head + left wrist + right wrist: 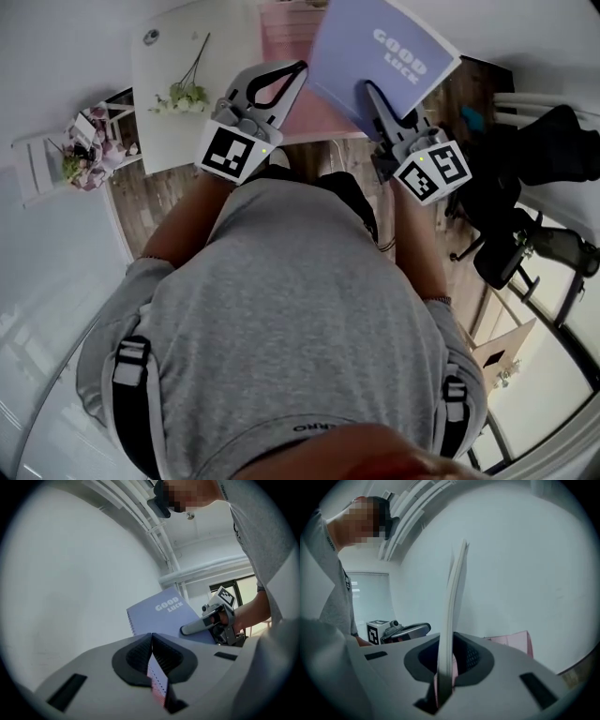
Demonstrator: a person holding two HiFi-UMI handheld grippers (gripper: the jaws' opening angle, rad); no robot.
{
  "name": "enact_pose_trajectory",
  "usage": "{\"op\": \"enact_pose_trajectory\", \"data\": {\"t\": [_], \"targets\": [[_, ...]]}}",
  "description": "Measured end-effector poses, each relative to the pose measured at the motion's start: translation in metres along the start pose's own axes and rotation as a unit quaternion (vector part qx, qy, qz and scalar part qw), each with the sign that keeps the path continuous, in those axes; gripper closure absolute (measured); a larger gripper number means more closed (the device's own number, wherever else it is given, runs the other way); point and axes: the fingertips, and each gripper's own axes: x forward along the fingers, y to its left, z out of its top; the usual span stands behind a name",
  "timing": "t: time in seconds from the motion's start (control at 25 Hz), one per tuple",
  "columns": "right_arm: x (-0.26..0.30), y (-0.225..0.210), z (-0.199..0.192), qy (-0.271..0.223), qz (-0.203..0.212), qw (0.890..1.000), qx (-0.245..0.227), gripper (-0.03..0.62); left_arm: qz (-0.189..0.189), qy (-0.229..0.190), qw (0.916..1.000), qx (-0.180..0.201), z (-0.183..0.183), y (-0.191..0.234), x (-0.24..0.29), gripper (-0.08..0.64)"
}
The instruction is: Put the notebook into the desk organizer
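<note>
Lavender, with "GOOD LUCK" in white capitals on its cover, the notebook [384,52] is up in the air, pinched at its lower edge by the right gripper [370,89], whose jaws are clamped narrow on it. The right gripper view shows it edge-on, rising straight from between the pads. In the left gripper view its cover faces the camera, with a wire binding down one side. It hangs over the pink desk organizer [284,42], which stands at the right side of the white tabletop [164,61]; the notebook covers most of it, so I cannot tell what it contains. The left gripper [298,68] hovers beside it, tips pressed together and holding nothing. A green sprig [183,94] lies near the tabletop's near edge.
</note>
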Motion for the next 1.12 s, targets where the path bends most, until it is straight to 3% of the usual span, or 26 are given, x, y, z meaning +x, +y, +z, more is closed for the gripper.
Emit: {"op": "enact_pose_trajectory", "data": {"t": [0.2,0.4,0.76,1.12], "targets": [[0.020,-0.018,-0.008,0.037,0.058,0.994,0.089,0.552,0.033,0.017,0.9993,-0.003,-0.011,0.011,0.008,0.540],[0.041,-0.037,-0.025,0.101,0.105,0.980,0.132,0.551,0.091,0.032,0.9953,0.004,-0.015,0.016,0.012,0.540],[0.076,-0.034,-0.049,0.182,0.186,0.936,0.236,0.551,0.183,0.049,0.9818,-0.006,-0.023,0.030,-0.001,0.540],[0.088,-0.025,-0.074,0.253,0.204,0.905,0.274,0.548,0.225,0.055,0.9728,-0.007,-0.023,0.026,-0.015,0.540]]}}
